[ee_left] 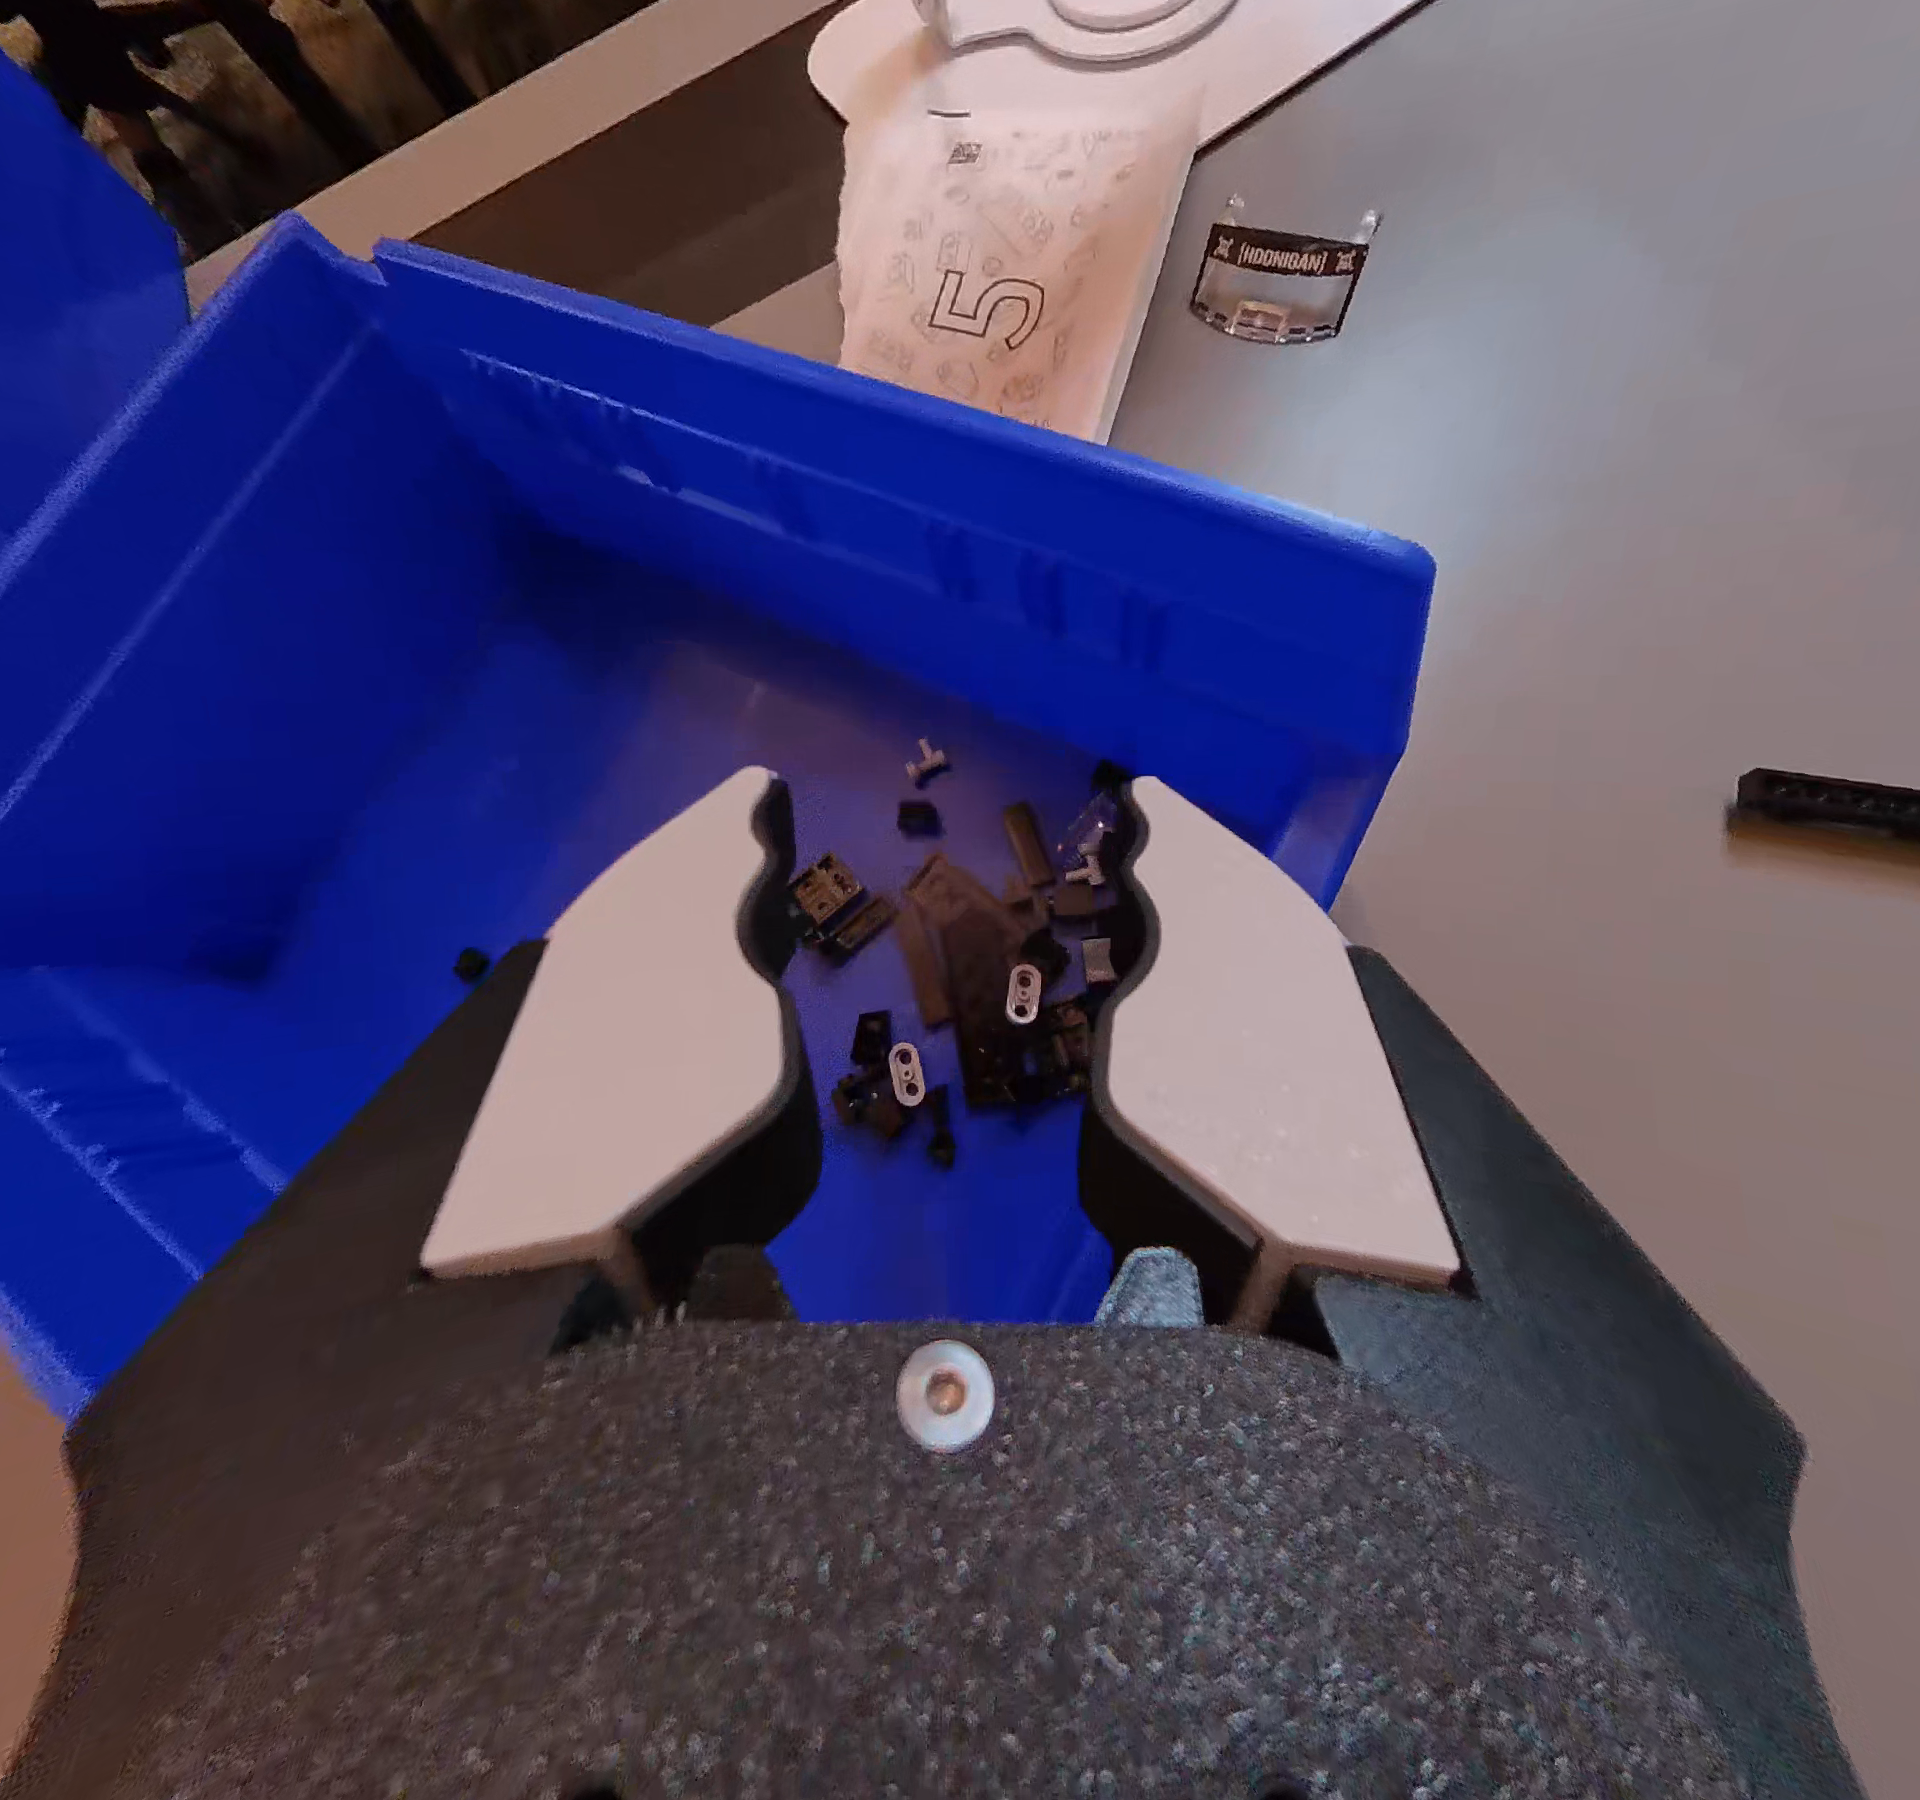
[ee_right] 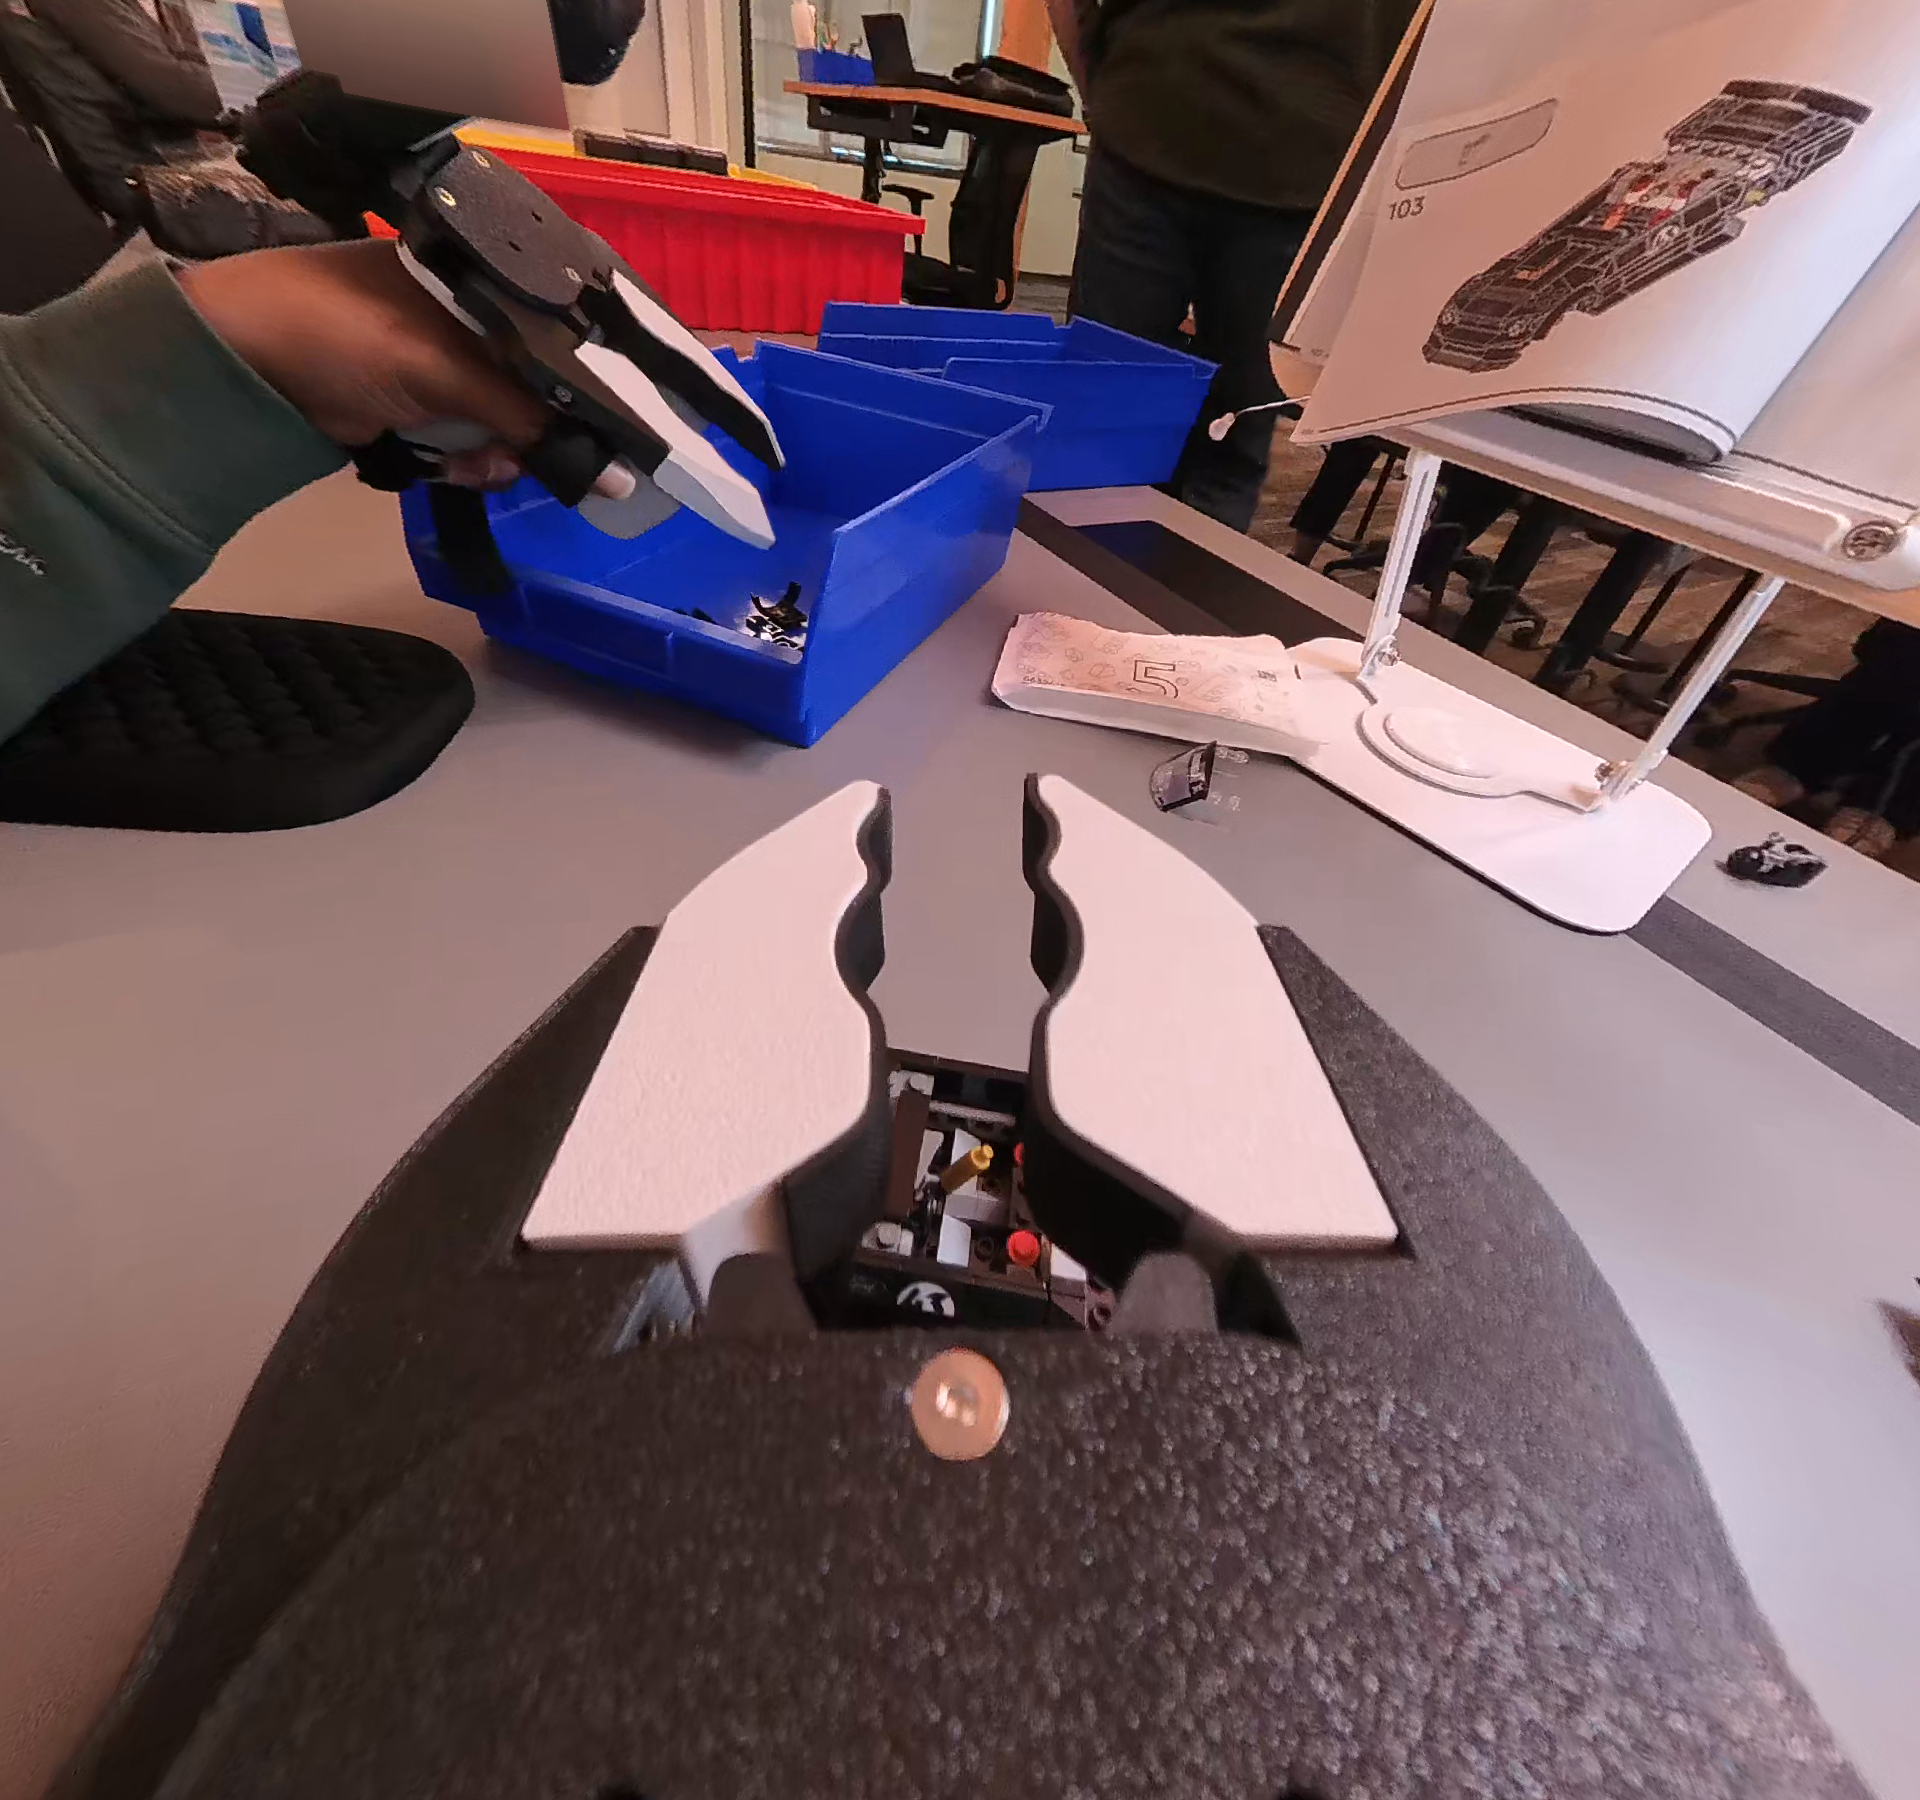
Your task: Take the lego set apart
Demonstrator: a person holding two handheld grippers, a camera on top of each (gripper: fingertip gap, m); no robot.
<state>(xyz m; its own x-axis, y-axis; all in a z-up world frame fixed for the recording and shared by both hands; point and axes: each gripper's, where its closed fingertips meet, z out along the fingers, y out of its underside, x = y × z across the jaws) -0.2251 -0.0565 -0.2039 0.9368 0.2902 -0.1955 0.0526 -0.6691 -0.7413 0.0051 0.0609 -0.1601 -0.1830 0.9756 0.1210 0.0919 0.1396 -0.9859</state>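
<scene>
My left gripper [ee_left: 951, 794] is open and empty, hovering over a blue bin [ee_left: 623, 462]. Several small black and grey lego pieces [ee_left: 966, 961] lie loose on the bin floor between its fingers. In the right wrist view the left gripper [ee_right: 771, 498] hangs above the same bin [ee_right: 914, 545], held by a hand. My right gripper [ee_right: 956, 794] is closed on the sides of the black lego car [ee_right: 956, 1210], which sits deep between the fingers just above the grey table. The car's inside shows red, yellow and white parts.
A clear windscreen piece [ee_left: 1283, 280] and a long black plate [ee_left: 1829, 805] lie on the table. A paper bag [ee_right: 1143, 675] lies beside a white book stand [ee_right: 1507, 794] holding the instruction booklet [ee_right: 1610, 244]. A black pad [ee_right: 229, 711] lies left; more bins [ee_right: 1091, 400] and a person [ee_right: 1226, 88] are behind. Tip to tip, the grippers are about 25 centimetres apart. The long black plate [ee_left: 1829, 805] is about equally far from each gripper, around 15 centimetres.
</scene>
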